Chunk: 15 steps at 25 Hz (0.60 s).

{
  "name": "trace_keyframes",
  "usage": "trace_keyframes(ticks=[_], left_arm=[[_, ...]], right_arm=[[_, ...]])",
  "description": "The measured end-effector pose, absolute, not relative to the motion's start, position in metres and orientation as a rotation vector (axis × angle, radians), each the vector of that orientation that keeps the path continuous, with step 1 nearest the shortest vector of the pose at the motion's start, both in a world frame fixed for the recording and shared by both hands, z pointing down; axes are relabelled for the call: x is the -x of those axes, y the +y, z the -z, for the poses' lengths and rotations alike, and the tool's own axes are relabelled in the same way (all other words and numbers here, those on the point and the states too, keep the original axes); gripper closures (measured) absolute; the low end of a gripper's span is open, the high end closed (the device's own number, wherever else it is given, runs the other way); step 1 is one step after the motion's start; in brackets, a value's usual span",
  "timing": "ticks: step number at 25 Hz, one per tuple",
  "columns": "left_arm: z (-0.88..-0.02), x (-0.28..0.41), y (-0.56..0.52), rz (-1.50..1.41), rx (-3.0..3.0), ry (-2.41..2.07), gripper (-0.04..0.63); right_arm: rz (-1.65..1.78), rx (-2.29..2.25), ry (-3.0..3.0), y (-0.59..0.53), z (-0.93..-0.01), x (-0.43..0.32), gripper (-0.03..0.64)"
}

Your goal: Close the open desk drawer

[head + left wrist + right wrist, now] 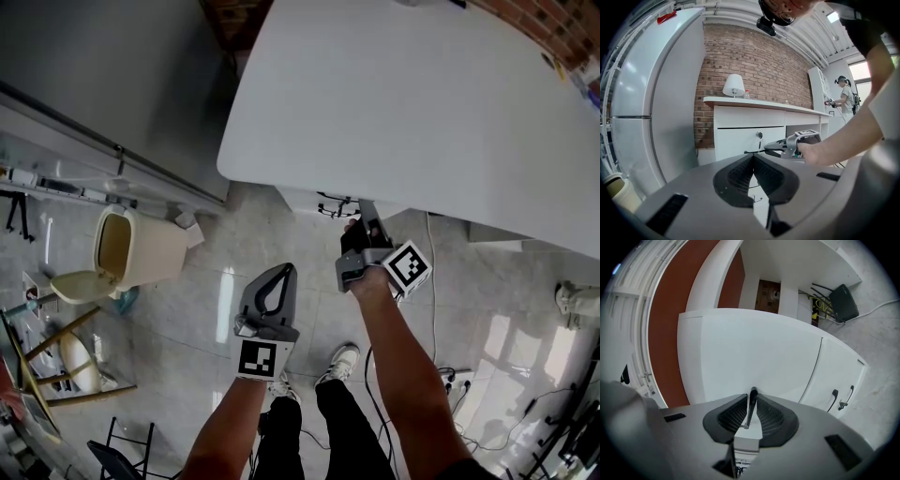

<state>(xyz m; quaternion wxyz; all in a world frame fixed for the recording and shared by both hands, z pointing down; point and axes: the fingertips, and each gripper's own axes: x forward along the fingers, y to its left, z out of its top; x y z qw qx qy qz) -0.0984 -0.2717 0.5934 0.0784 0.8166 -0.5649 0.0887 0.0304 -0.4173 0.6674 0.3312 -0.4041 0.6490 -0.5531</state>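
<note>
The tabletop [394, 103] is a smooth, matt white board, and the drawer front [754, 352] has the same even white finish with a faint sheen. The drawer handle [751, 404] is a thin dark bar that looks like metal, satin rather than shiny. The left tool [753, 157] and the right tool [752, 397] have matt grey plastic shells. Their pads [732, 416] are darker and finely ribbed. The marker cube [410, 265] carries flat black-and-white print. The floor [216, 291] is glossy pale tile that mirrors the lights. The brick wall [754, 61] is rough and matt, while the refrigerator [656, 93] is smooth and glossy. The bin [150, 248] looks like cream plastic and the stool [66, 370] like bare wood.
</note>
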Motion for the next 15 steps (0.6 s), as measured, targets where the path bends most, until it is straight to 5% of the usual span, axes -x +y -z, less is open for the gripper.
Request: trace_keyframes(ticks=[15], left_arm=[[-0.562,0.110,-0.228,-0.228,-2.437,-1.662,0.591]], right_arm=[[1.191,1.195,2.239,-0.337,-0.616,-0.010,0.561]])
